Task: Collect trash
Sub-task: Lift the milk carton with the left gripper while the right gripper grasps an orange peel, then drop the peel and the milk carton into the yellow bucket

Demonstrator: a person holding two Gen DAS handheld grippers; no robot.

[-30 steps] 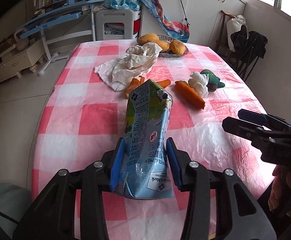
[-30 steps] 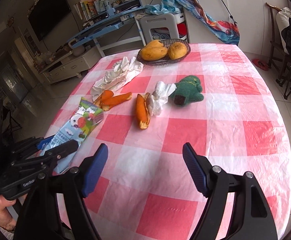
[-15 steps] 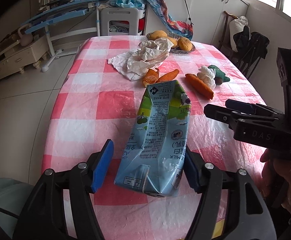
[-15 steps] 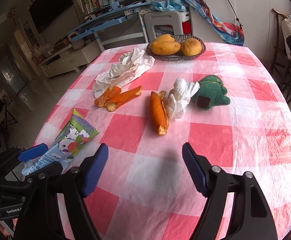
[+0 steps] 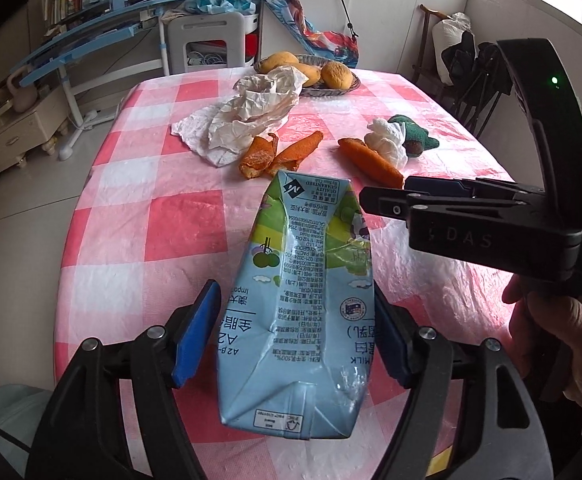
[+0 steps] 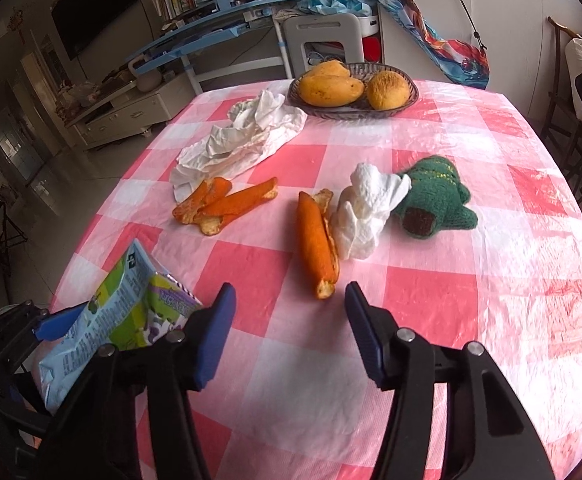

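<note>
2 grippers work here: the left gripper (image 5: 295, 332) is opening around the milk carton (image 5: 303, 300) at the table's (image 5: 123, 216) near edge; the right gripper (image 6: 291, 336), closing on nothing, should centre on the orange peel (image 6: 317, 248) first.

Left gripper (image 5: 297, 332) fingers opening; right gripper (image 6: 291, 336) fingers closing, empty.

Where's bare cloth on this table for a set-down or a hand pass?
Free: the near right stretch of the tablecloth, right of the right gripper; also the far right edge beyond the green knitted toy. Crowded: the centre, with orange peels, tissue wad, crumpled paper, and milk carton near left.
</note>
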